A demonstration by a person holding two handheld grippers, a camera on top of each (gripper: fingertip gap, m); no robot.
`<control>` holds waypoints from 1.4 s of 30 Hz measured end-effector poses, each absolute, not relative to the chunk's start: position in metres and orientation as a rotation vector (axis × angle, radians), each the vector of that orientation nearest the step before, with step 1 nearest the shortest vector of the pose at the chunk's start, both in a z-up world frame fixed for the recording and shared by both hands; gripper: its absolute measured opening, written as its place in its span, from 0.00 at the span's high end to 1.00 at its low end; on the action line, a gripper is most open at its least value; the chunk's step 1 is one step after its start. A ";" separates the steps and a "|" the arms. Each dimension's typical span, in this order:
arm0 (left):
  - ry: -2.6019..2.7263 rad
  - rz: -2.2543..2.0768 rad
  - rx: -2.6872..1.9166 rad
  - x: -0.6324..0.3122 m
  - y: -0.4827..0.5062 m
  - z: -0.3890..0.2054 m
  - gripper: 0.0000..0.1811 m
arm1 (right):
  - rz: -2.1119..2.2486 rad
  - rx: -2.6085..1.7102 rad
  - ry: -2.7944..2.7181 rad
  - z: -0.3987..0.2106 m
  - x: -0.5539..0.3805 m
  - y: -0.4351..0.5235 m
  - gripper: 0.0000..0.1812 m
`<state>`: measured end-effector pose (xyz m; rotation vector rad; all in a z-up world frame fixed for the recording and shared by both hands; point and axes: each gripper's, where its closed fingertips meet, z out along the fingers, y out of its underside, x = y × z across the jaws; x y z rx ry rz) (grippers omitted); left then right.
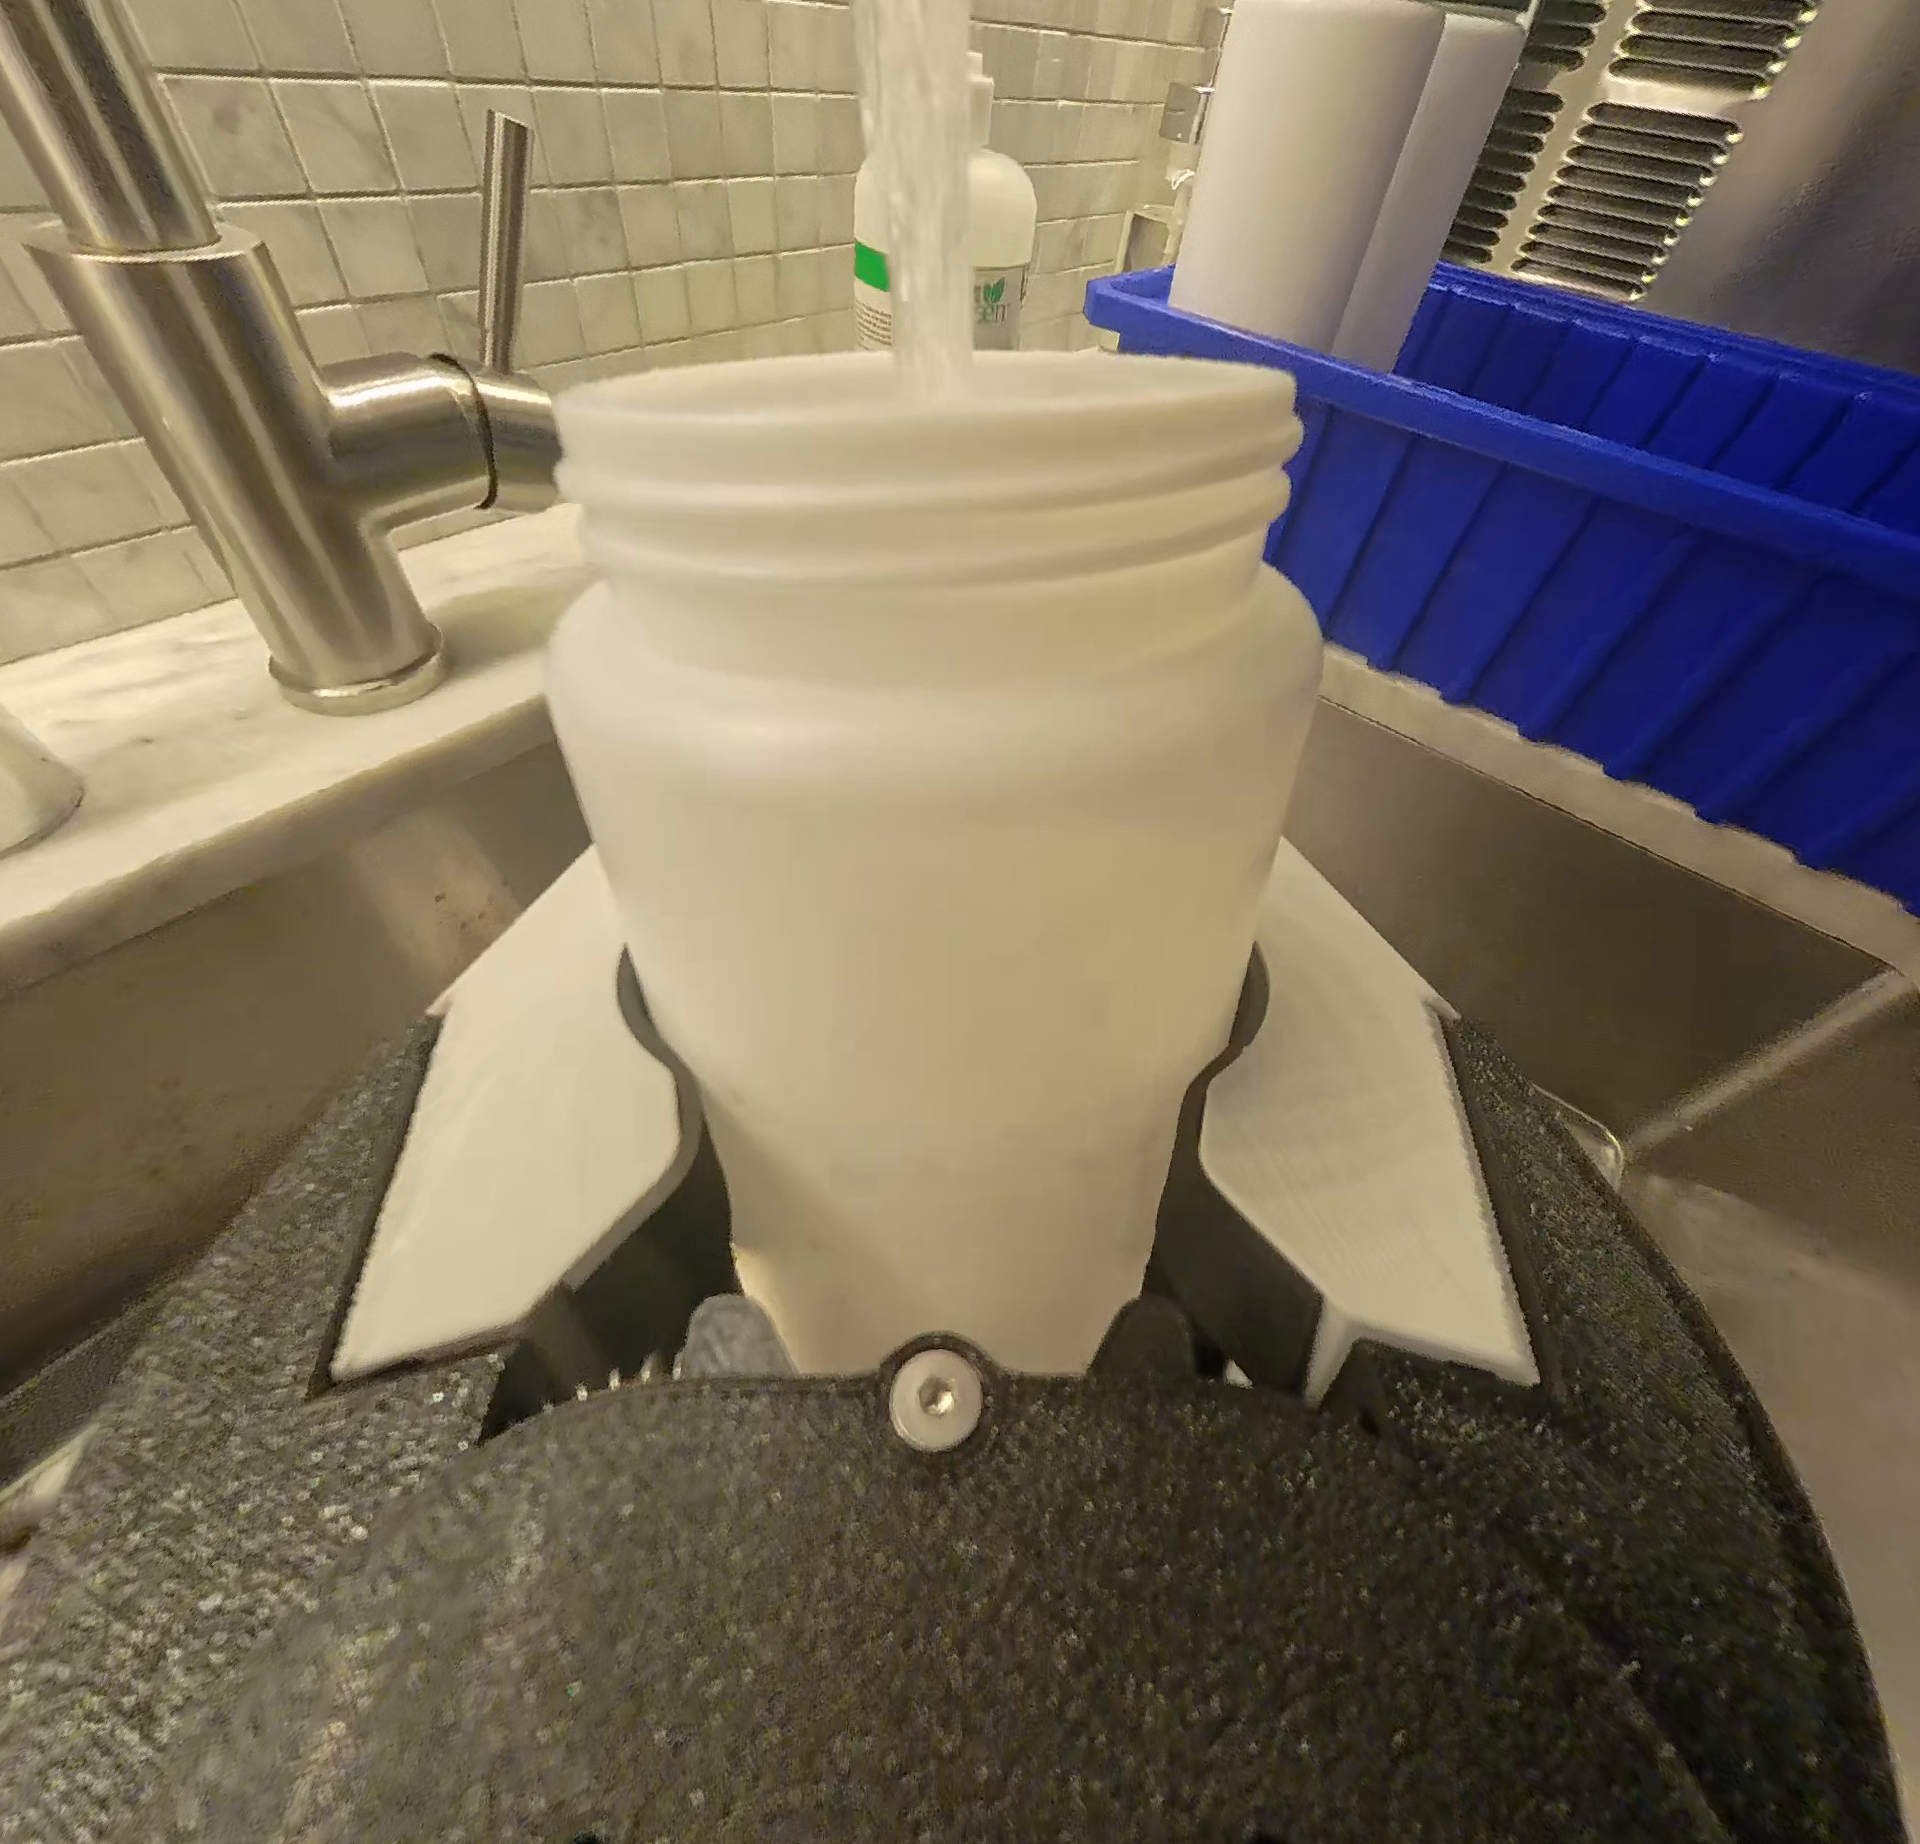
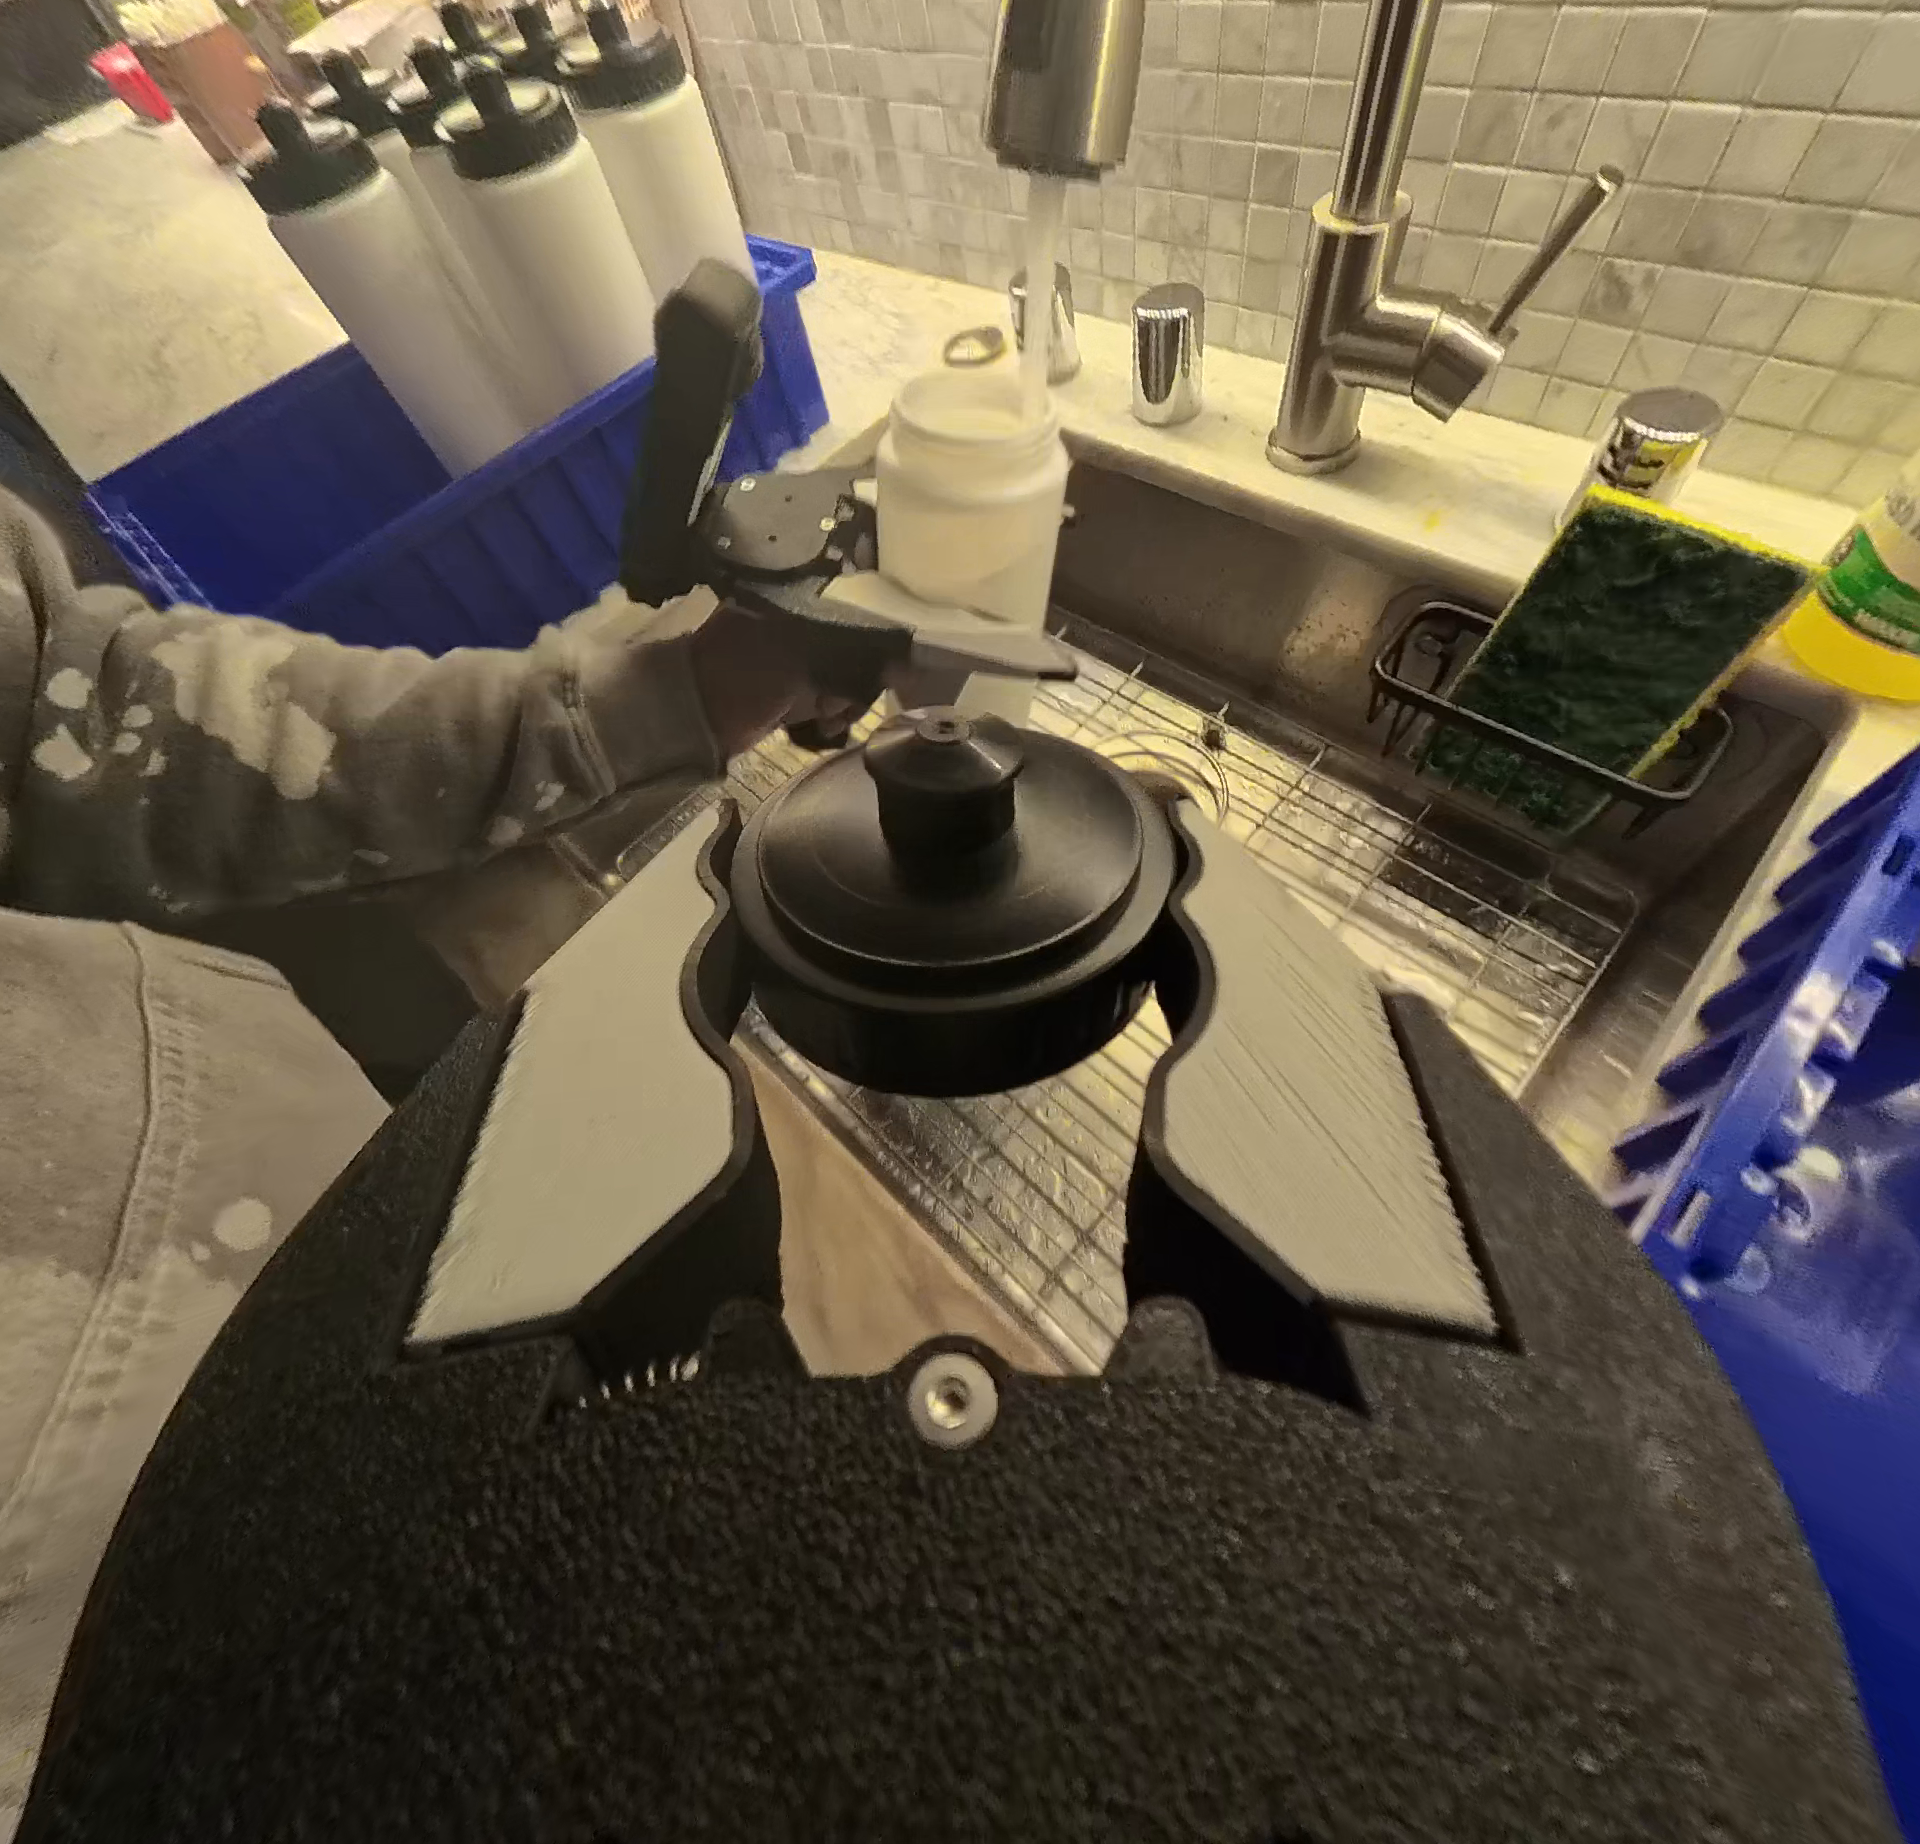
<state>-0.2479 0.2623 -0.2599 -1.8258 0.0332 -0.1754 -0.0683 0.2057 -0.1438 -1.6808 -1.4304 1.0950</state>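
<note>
My left gripper (image 1: 940, 984) is shut on a white plastic bottle (image 1: 925, 755) with an open threaded mouth, held upright over the steel sink (image 1: 208, 1067). A stream of water (image 1: 920, 153) from the tap falls into its mouth. The right wrist view shows the same bottle (image 2: 966, 506), the left gripper (image 2: 935, 620), the water stream (image 2: 1039, 288) and the tap head (image 2: 1070, 49) above it. My right gripper (image 2: 951, 921) is shut on a black bottle cap (image 2: 945, 921) with a spout, held over the sink's wire grid (image 2: 1351, 859).
A blue bin (image 1: 1558, 547) with white bottles (image 2: 416, 267) stands beside the sink, another blue bin (image 2: 1808, 1067) at the right. A faucet base (image 1: 260, 444), soap dispenser (image 1: 935, 236), sponge (image 2: 1621, 651) in a caddy and a yellow bottle (image 2: 1870, 589) stand around. A person's sleeve (image 2: 312, 734) reaches in.
</note>
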 end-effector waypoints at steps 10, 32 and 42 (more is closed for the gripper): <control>0.078 -0.184 -1.822 -0.204 0.184 -0.220 0.43 | 1.302 -1.424 -1.451 -0.072 -0.152 0.178 0.56; 0.232 -0.222 -1.670 -0.105 0.166 -0.101 0.44 | 1.638 -0.992 -1.903 -0.035 -0.151 0.090 0.56; 0.043 -0.075 -1.667 -0.109 0.170 -0.098 0.42 | 1.178 -1.271 -1.337 -0.034 -0.154 0.113 0.56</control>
